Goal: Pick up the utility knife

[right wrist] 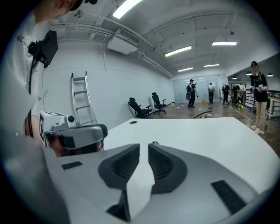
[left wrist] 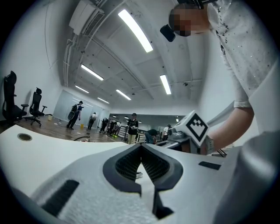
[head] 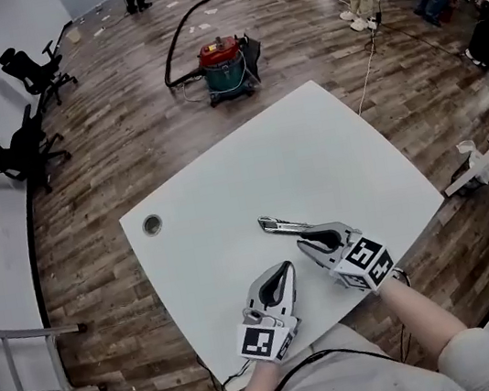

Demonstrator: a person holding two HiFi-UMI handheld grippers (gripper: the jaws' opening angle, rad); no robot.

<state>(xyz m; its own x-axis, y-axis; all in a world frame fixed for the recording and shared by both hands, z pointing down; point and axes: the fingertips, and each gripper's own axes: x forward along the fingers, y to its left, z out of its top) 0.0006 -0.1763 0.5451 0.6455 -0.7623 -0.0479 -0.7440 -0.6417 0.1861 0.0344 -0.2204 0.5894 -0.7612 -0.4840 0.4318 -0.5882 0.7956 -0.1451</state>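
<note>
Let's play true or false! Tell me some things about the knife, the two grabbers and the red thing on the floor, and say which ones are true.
1. The utility knife lies on the white table. True.
2. The right gripper is holding the knife. False: nothing is between its jaws, and the knife lies on the table close in front of them.
3. The left gripper has its jaws wide open. False: its jaws are together, with nothing in them.
4. A red vacuum cleaner stands on the wooden floor beyond the table. True.
</note>
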